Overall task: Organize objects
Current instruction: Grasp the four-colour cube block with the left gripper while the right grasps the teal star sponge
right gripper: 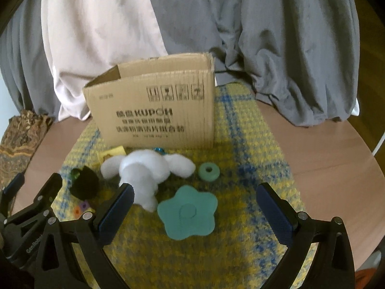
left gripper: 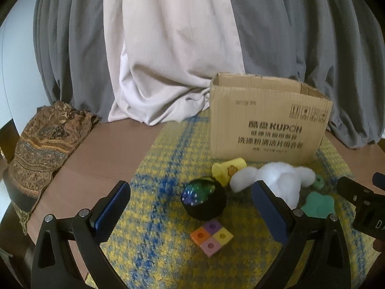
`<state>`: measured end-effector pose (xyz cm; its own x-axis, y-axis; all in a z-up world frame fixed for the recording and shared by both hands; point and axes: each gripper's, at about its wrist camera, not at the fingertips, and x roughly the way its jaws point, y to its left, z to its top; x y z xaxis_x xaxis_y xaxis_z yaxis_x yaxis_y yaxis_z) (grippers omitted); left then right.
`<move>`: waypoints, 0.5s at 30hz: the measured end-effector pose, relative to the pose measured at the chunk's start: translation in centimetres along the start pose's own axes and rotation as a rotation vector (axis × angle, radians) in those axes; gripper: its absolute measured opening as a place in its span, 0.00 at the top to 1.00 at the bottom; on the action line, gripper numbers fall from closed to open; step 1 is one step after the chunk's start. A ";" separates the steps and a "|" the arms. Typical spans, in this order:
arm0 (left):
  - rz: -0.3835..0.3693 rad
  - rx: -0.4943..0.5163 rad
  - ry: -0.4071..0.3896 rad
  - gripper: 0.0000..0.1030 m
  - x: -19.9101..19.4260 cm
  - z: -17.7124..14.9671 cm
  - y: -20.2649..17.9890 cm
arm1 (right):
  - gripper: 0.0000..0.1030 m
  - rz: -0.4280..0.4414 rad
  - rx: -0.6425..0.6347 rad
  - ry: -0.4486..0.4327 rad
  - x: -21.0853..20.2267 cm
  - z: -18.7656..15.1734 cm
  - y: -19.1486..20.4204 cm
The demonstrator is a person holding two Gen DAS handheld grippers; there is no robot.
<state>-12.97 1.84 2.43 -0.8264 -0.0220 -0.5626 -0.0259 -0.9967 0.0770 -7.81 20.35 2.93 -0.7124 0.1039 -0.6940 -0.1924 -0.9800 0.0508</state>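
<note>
- Grey and pale pink curtains (left gripper: 168, 48) hang behind a round brown bench (left gripper: 101, 154); a yellow-and-blue woven mat (left gripper: 154, 192) covers its middle.
- Left gripper (left gripper: 191, 207): jaws spread wide, holding nothing, raised above the mat. Between the fingers lie a black ball with a speckled green-blue top (left gripper: 204, 200) and a four-colour foam block with round holes (left gripper: 211, 237).
- Right gripper (right gripper: 195, 213): jaws spread wide, holding nothing. A teal flower-shaped foam piece (right gripper: 187, 213) lies on the mat between the fingers, touching neither.
- A white plush toy (right gripper: 146, 171) lies just behind the flower piece, its lower end close to the right gripper's left finger.
- A teal foam ring (right gripper: 208, 171) sits just right of the plush.
- A yellow printed item (left gripper: 228, 168) lies between the plush and an open brown cardboard box with black print (left gripper: 267, 122), which stands upright at the far edge of the mat.
- A brown patterned cloth (left gripper: 41, 144) is draped at the bench's left edge.
</note>
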 end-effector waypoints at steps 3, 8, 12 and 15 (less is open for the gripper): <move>-0.006 -0.001 0.015 0.00 0.3 -0.6 0.0 | 0.01 0.000 -0.004 0.015 0.5 -0.6 0.0; -0.013 -0.002 0.041 0.00 1.0 -1.5 0.0 | 0.01 0.000 -0.006 0.041 1.2 -1.4 0.1; -0.025 0.007 0.057 0.00 1.4 -2.4 -0.2 | 0.01 -0.002 -0.017 0.054 1.7 -2.1 0.3; -0.027 0.009 0.074 0.00 1.9 -3.1 -0.2 | 0.01 0.000 -0.022 0.067 2.1 -2.6 0.4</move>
<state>-12.77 1.77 -1.15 -0.7813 -0.0009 -0.6241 -0.0533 -0.9963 0.0681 -7.64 19.75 -0.41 -0.6654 0.0932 -0.7407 -0.1774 -0.9835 0.0355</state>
